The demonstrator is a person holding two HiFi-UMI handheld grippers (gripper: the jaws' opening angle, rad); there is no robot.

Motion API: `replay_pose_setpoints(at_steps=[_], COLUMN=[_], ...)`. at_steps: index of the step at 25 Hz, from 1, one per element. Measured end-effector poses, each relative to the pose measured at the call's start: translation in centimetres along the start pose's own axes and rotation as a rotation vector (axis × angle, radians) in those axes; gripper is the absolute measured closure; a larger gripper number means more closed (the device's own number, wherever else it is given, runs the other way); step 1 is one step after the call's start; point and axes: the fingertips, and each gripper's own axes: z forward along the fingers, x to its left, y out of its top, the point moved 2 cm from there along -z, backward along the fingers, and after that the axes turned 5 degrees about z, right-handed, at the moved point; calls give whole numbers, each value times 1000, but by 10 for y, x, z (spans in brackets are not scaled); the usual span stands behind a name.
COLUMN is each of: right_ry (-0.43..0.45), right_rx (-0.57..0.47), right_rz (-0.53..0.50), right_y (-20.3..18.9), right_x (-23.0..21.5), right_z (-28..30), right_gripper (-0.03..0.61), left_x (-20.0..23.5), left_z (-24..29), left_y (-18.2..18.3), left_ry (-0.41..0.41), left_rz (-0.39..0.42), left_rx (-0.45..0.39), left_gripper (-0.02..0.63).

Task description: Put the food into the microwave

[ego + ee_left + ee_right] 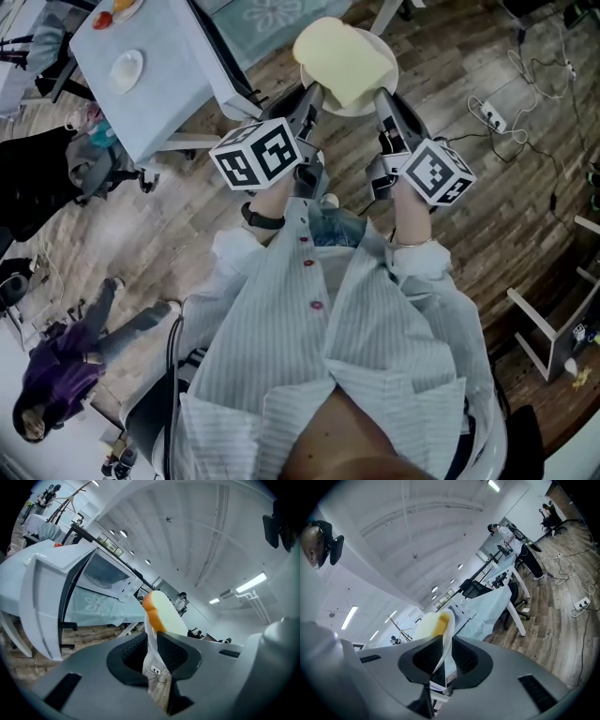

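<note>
**A:** Where is the food?

**B:** A slice of bread point(342, 56) lies on a pale plate point(356, 111). The plate is held up over the wood floor point(487, 216), on the far side of the person.

**A:** What has hold of the plate?

**B:** 2 grippers. The left gripper point(312, 94) pinches the plate's left rim, with its jaws drawn to a narrow gap and the thin rim pressed between the pads. The right gripper point(384, 98) clamps the right rim the same way.

**A:** What do the gripper views show?

**B:** In each 1 the rim runs up between the jaws, with the bread's orange crust just past it.

**A:** Is anything nearby?

**B:** A white table point(159, 84) stands to the far left, with a small plate point(127, 67) on it.
</note>
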Motion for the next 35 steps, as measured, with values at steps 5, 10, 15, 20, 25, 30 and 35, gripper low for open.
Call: replay_pose_setpoints(at_steps=[5, 10, 15, 20, 25, 30, 35], right_ry=[-11, -25, -50, -73, -76, -61, -33], right_rx=[-6, -27, -52, -63, -49, -25, 13], right_rz=[-8, -2, 4, 4, 4, 3, -1], right_y=[15, 28, 39, 44, 53, 62, 77], right_x=[-3, -10, -19, -20, -26, -33, -41], right_z=[32, 51, 65, 73, 87, 112, 143], right_gripper=[502, 502, 502, 500, 501, 500, 501], left_x=[15, 21, 25, 29, 34, 46, 58], left_z=[25, 47, 67, 78, 92, 109, 130], left_y=[22, 38, 45, 51, 59, 71, 84], left_ry=[2, -14, -22, -33, -22, 6, 41], left_rz=[-2, 12, 26, 30, 19, 7, -14], left_rx=[-2, 1, 22, 38, 39, 24, 0], left_gripper=[549, 549, 549, 549, 549, 549, 549])
